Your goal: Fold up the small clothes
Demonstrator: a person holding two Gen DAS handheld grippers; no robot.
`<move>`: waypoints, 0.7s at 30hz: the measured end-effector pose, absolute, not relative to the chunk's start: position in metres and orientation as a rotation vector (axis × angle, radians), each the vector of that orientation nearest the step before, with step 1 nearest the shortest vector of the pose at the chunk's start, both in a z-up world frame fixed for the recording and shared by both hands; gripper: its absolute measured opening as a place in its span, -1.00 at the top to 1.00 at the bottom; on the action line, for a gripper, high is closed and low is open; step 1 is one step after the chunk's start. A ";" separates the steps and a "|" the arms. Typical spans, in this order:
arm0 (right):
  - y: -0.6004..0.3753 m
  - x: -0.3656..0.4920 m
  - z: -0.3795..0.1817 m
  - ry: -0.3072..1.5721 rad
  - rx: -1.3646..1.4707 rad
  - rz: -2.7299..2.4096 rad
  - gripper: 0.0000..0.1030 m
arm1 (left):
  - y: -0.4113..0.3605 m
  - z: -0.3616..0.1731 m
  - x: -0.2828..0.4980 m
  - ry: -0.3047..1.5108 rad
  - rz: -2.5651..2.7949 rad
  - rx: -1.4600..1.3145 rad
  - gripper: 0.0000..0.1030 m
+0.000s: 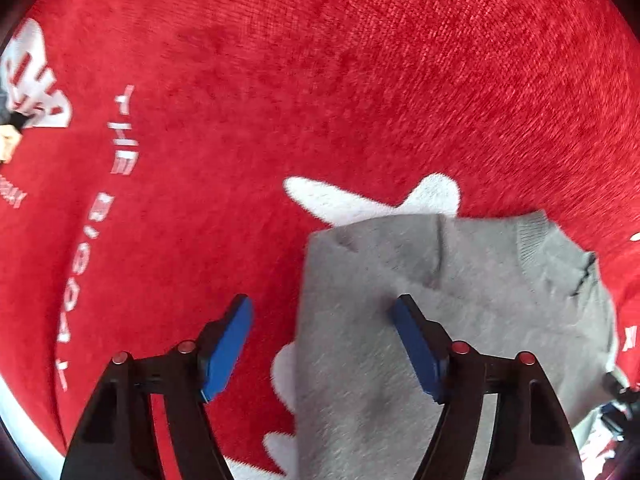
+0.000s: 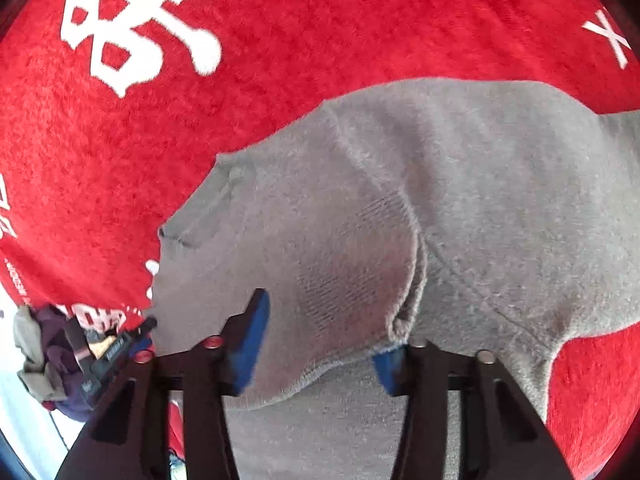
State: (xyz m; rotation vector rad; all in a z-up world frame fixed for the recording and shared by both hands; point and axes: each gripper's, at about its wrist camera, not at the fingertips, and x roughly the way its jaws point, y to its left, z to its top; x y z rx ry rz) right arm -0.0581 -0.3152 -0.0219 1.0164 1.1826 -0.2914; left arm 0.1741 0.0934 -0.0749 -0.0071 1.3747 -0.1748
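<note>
Surface: you're working over a red plush mat (image 1: 320, 80) that fills nearly all of both views, its pile fuzzy and streaked.
Markings: white lettering (image 1: 120, 132) runs down the left side of the left wrist view, reading in part "THE"; a big white character block (image 2: 140, 20) sits top left in the right wrist view, and a white X shape (image 2: 610, 40) near its top right edge.
White shape: a white patch (image 1: 372, 198) on the mat pokes out just past the far edge of the garment.
Garment: the grey knit sweater (image 2: 460, 200) lies on the mat, partly folded, with a doubled layer and a ribbed band (image 1: 532, 240) showing near its far right corner.
Left claw: your left gripper (image 1: 322, 344) has its blue pads (image 1: 226, 352) wide apart, straddling the sweater's left edge; one pad is over red mat, the other over grey knit.
Right claw: your right gripper (image 2: 320, 344) is spread too; the left pad (image 2: 250, 344) shows above the cloth, while a grey fold drapes over the right pad, hiding most of it.
Room: little shows; a pale strip (image 1: 24, 420) edges the mat at lower left.
Clutter: a heap of dark and grey items (image 2: 60, 360) sits off the mat's corner, too blurred to name.
</note>
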 end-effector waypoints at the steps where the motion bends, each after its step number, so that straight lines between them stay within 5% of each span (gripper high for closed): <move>1: -0.312 -0.058 -0.024 1.188 1.014 -0.286 0.05 | 0.092 -0.077 0.177 1.385 -0.201 -0.015 -0.04; 2: -0.312 -0.059 -0.025 1.191 1.015 -0.286 0.07 | 0.090 -0.079 0.179 1.401 -0.240 -0.026 0.36; 3: -0.312 -0.057 -0.027 1.192 1.018 -0.290 0.17 | 0.086 -0.080 0.180 1.403 -0.261 -0.019 0.42; 4: -0.311 -0.054 -0.030 1.198 1.017 -0.293 0.51 | 0.083 -0.077 0.180 1.385 -0.271 0.002 0.78; 6: -0.308 -0.046 -0.028 1.220 0.985 -0.287 0.84 | 0.081 -0.071 0.181 1.370 -0.270 0.005 0.82; 15: -0.305 -0.015 -0.017 1.162 0.834 -0.162 0.84 | 0.112 -0.085 0.190 1.337 -0.227 -0.096 0.81; 18: -0.309 -0.027 -0.047 1.227 0.880 -0.212 0.84 | 0.108 -0.084 0.185 1.332 -0.199 -0.093 0.64; 20: -0.319 -0.041 -0.045 1.191 0.939 -0.226 0.82 | 0.112 -0.080 0.187 1.334 -0.141 -0.043 -0.11; 21: -0.321 -0.044 -0.043 1.192 0.941 -0.239 0.79 | 0.114 -0.076 0.186 1.322 -0.115 -0.019 -0.17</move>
